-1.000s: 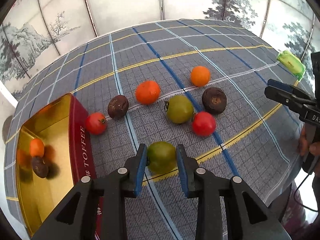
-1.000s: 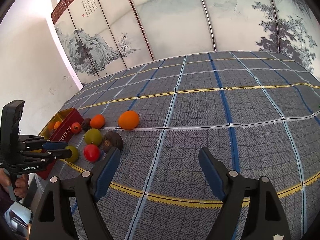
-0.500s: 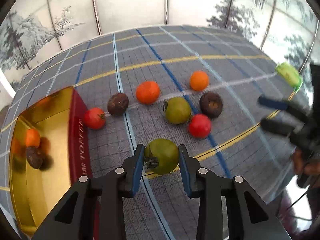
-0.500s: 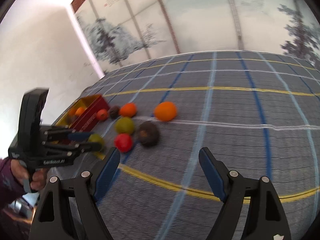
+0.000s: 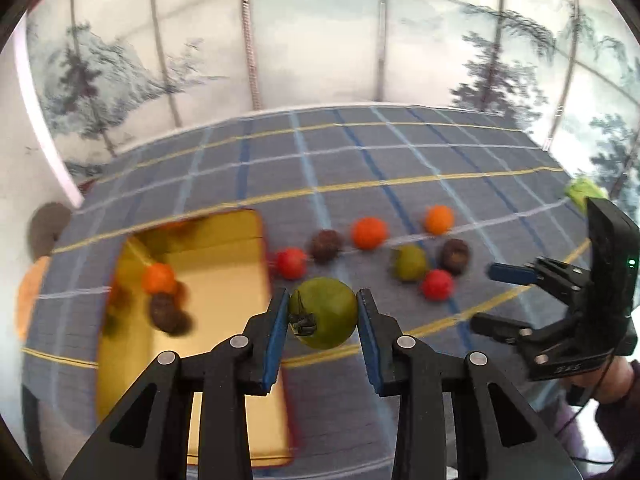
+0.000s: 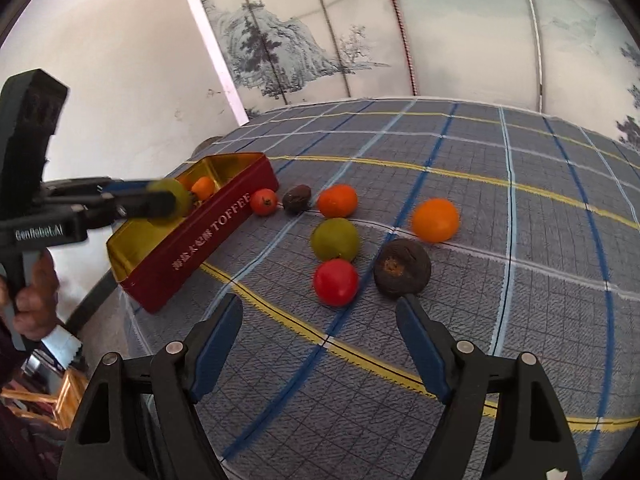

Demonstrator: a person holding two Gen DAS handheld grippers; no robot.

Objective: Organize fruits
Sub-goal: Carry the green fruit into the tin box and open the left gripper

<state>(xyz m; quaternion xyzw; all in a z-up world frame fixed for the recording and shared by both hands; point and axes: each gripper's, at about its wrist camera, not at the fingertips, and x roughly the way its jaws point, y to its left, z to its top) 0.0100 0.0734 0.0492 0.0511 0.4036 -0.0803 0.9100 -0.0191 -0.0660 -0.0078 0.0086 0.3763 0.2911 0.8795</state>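
Above the toffee tin (image 6: 192,252): green tomato (image 5: 323,313) carried, clamped between left gripper (image 5: 322,322) fingers.
Next: centre over tin, lower, release. Right gripper (image 6: 320,344) fingers wide, empty, near red tomato (image 6: 335,282) on bench (image 6: 520,240).

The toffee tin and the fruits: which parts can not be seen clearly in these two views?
- Toffee tin, left wrist view: near end hidden behind the left hand-held gripper; blurred.
- Green tomato, right wrist view: blurred, partly covered by the fingers.
- Fruits inside the tin, right wrist view: only one orange fruit shows.
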